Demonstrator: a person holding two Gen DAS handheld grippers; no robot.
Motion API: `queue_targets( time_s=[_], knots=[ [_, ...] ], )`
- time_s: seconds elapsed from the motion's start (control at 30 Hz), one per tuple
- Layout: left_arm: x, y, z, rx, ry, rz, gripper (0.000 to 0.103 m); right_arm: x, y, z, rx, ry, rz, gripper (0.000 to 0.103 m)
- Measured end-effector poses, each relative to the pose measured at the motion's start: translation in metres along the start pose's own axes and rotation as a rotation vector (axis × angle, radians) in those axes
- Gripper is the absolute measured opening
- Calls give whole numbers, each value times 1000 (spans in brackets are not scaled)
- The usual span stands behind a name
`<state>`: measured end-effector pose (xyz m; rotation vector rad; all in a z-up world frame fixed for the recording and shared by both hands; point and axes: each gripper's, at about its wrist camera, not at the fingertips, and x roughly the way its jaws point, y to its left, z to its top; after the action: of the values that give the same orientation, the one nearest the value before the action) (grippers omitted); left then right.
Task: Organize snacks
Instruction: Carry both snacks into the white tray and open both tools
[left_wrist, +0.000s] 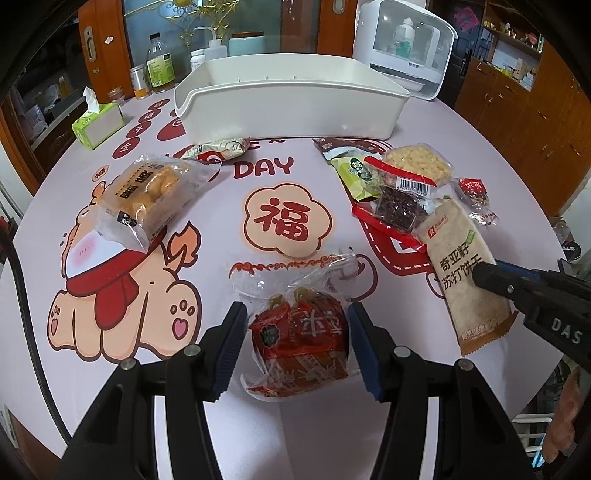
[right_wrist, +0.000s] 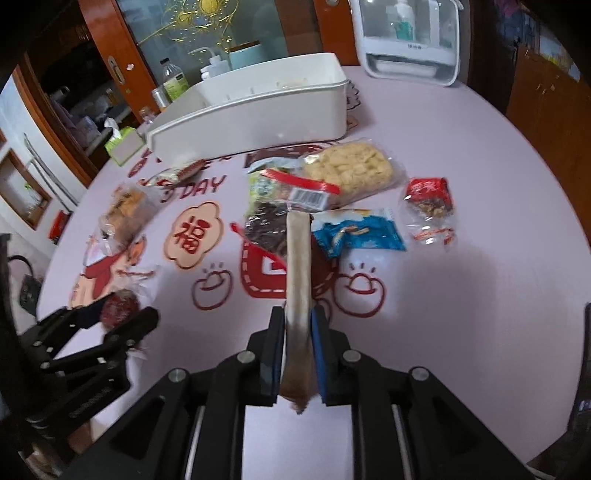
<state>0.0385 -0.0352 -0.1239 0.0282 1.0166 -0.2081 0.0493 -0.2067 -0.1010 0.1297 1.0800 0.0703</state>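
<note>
Beige cracker pack (right_wrist: 297, 280) is pinched on edge in your right gripper (right_wrist: 298, 350); your left gripper (left_wrist: 297, 341) clamps a red snack (left_wrist: 299, 336) at the table's near edge. Pickup looks done, so carry both to the white bin (left_wrist: 291, 92) beyond

Bare cloth (left_wrist: 229, 155) in mid-table, between bun pack (left_wrist: 147, 197) on the left and snack heap (left_wrist: 391, 184) on the right: open lane toward bin (left_wrist: 288, 110). Small packet (left_wrist: 218, 149) lies just before bin's front wall, partly in that lane. Bottles (left_wrist: 159, 66) and tissue box (left_wrist: 98, 123) crowd far left. Appliance (left_wrist: 406, 44) stands behind bin's right corner. Right of heap, cloth is free.
</note>
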Motion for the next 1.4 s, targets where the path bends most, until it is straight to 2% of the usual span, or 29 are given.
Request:
queue_targets(
  time_s=[0.1, 0.27, 0.5, 0.73, 0.97, 1.13, 1.27, 1.4],
  knots=[
    [1, -1, 0, 3, 2, -5, 55, 7, 0, -2, 2, 24, 21, 17],
    [1, -2, 0, 4, 0, -6, 55, 3, 3, -4, -14, 4, 13, 13],
    [-13, 1, 8, 3, -22, -23, 55, -20, 4, 1, -15, -37, 58, 13],
    [-32, 13, 39, -8, -55, -63, 55, -54, 16, 18, -46, -101, 120, 13],
    [-63, 24, 109, 44, -112, -33, 55, -86, 32, 63, -94, -194, 176, 13],
    [-87, 29, 171, 76, -161, 7, 55, -109, 35, 118, -105, -267, 181, 13],
    [-100, 33, 229, 98, -206, 69, 55, -120, 35, 171, -91, -315, 178, 13],
    [-90, 36, 279, 98, -196, 113, 55, -116, 36, 224, -82, -341, 136, 13]
  ],
)
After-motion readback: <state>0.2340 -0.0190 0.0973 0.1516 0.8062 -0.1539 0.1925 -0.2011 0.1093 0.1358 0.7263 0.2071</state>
